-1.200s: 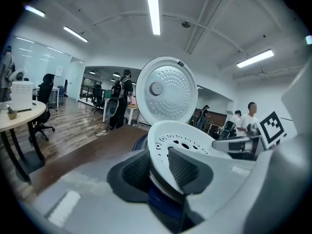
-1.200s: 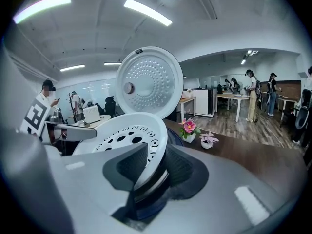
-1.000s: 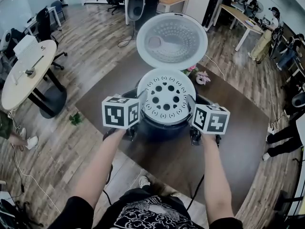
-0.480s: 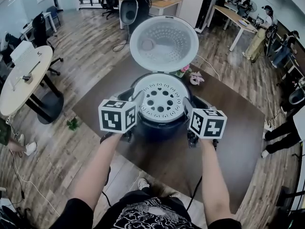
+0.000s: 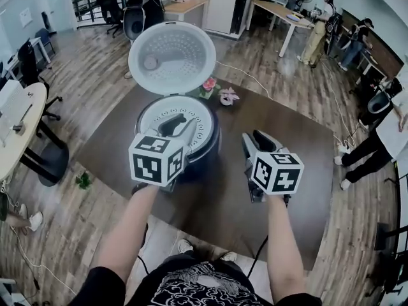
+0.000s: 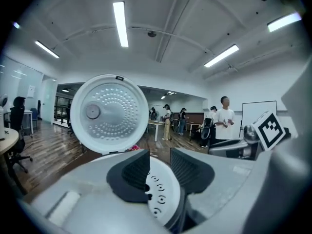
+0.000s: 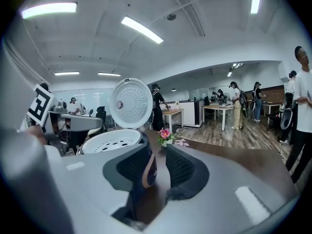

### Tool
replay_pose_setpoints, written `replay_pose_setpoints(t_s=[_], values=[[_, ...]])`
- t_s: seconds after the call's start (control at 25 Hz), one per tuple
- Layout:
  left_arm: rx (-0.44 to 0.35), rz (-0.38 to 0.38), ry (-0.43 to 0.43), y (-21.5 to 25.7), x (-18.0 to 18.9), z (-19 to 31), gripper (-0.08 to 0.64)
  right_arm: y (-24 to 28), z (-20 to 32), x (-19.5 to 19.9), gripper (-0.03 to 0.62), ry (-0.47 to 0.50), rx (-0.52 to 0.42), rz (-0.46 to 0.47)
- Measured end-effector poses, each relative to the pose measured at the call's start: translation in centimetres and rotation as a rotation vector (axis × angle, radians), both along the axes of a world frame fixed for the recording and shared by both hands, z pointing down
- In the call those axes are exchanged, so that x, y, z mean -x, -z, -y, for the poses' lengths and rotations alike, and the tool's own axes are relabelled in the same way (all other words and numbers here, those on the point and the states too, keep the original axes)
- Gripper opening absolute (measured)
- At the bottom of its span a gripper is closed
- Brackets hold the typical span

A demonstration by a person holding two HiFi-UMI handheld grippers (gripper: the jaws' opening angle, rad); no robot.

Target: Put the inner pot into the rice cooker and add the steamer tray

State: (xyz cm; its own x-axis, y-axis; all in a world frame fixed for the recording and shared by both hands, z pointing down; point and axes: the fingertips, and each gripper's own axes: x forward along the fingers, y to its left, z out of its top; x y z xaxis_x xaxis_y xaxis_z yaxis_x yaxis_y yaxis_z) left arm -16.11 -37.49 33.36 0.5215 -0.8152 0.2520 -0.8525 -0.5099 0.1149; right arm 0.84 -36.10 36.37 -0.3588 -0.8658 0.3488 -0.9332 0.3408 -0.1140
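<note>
Forearms (image 5: 131, 228) are stretching forward side by side, both claws tipping slightly downward. Left claw (image 5: 180, 127) is hovering over the near rim of the rice cooker (image 5: 210, 150), jaws narrowly parted, gripping nothing. Right claw (image 5: 254, 138) is hanging just right of the cooker above the bench (image 5: 299, 145), its narrow jaws having just been closing on nothing. Steamer tray (image 5: 156, 115) is lying flat in the cooker's mouth, holed face up. Lid (image 5: 171, 57) is standing open behind the cooker. A second ago both claws were flanking the tray; now both are drawn back.
</note>
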Motion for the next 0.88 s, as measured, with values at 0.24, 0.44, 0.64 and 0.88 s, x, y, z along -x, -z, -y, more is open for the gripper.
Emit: replay_pose_setpoints(t_s=[0.24, 0.44, 0.64, 0.88], values=[[-0.010, 0.020, -0.100, -0.8, -7.1, -1.8, 0.107, 0.8, -3.1, -6.0, 0.067, -0.062, -0.050, 0.002], [-0.023, 0.037, -0.146, -1.1, -10.6, -3.2, 0.069, 1.3, -5.4, -9.4, 0.037, -0.107, -0.079, -0.005], [-0.027, 0.048, -0.143, -1.7, -12.6, -4.0, 0.011, 1.7, -7.2, -12.3, -0.002, -0.140, -0.110, -0.008], [-0.023, 0.038, -0.123, -2.1, -13.0, -4.3, 0.003, 2.0, -7.9, -13.6, -0.002, -0.148, -0.131, -0.011]])
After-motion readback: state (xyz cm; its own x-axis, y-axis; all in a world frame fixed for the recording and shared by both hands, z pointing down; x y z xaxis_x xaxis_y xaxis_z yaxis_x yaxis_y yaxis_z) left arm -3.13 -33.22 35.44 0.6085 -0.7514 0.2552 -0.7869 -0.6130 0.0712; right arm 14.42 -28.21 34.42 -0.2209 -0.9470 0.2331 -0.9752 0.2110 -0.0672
